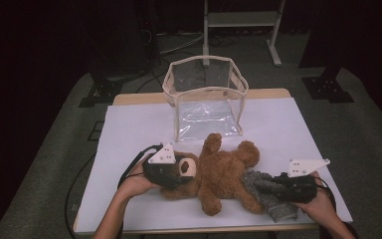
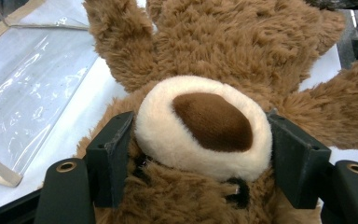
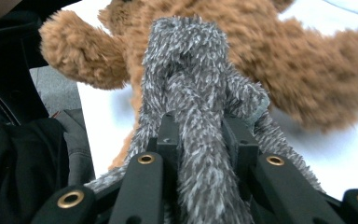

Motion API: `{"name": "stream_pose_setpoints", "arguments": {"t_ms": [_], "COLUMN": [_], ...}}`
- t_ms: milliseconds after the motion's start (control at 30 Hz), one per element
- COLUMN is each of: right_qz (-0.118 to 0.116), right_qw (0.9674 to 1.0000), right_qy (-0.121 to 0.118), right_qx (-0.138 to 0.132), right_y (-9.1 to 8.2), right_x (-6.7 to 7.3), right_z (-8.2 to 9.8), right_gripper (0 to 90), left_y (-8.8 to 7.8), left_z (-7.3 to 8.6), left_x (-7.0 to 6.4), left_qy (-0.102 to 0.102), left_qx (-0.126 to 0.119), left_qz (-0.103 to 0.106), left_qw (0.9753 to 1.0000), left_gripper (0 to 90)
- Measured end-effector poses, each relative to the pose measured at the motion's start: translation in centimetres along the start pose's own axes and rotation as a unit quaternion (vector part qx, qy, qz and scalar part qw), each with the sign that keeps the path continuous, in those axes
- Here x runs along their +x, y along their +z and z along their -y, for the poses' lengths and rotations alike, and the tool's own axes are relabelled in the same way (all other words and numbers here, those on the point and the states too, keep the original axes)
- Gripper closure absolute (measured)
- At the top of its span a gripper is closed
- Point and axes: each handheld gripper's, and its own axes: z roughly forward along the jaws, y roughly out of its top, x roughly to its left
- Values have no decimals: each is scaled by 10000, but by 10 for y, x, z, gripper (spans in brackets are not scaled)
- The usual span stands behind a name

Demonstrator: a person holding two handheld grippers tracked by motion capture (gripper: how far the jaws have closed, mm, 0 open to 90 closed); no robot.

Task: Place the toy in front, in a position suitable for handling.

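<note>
A: High view?
B: White worktop (image 1: 129,124) in a dark room. Clear soft-sided plastic bag (image 1: 206,94) at the far edge; brown plush teddy bear (image 1: 219,172) near the front edge.

A: Left gripper view?
B: Left gripper (image 2: 200,140) clamps the bear's cream muzzle; the head is partly hidden.

A: Right gripper view?
B: Right gripper (image 3: 200,135) pinches grey fuzzy cloth (image 3: 186,84); background blurred.
</note>
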Motion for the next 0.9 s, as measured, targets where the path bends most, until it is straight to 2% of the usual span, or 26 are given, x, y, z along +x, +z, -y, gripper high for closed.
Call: {"name": "stream_pose_setpoints", "arguments": {"t_ms": [200,500,600,767,900], "right_qz": [40,-97,-25,18,-142], "right_qw": [10000,9996,9993,9996,9997], "right_qy": [43,-257,-317,-190,-141], "right_qx": [-61,-117,-177,-220,-113], "right_y": [-2,20,20,18,28], "right_x": [-3,-6,-12,-20,-18], "right_z": [-1,-33,-42,-43,-40], "right_gripper": [710,710,710,710,711], "left_y": [0,-3,-3,-3,-3], "left_z": [0,0,0,-1,-3], "left_x": [0,-3,-4,-4,-5], "left_qy": [9,148,177,203,270], "left_qx": [32,95,99,123,104], "left_qz": [17,114,133,135,91], "left_qw": [10000,9998,9997,9996,9995], "left_gripper": [295,288,287,281,247]}}
